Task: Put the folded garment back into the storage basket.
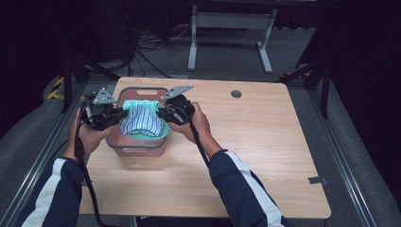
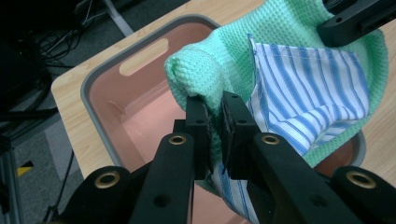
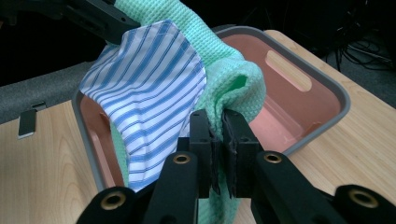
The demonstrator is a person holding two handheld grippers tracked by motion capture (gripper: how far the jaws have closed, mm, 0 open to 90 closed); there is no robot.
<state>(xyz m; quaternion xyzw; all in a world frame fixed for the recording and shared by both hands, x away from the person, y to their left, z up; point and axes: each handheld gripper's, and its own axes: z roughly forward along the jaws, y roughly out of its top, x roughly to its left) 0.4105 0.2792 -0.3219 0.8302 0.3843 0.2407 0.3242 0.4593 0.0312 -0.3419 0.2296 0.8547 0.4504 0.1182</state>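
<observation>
Two grippers, left (image 1: pixel 124 113) and right (image 1: pixel 160 112), each clamped on an edge of green cloth (image 1: pixel 158 133) with striped cloth (image 1: pixel 140 121) folded inside, bundle slung between them over pink bin (image 1: pixel 137 150). Left jaws pinching both layers; right jaws apparently the green fold alone. Risks: striped cloth sliding out if the sling tilts; cloth draping over the bin rim if released off-centre; thin fold slipping from the jaws.

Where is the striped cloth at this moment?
In the high view, the striped cloth lies on the green towel, held between the left hand-held gripper and right hand-held gripper over the pink bin, table's left side.
</observation>
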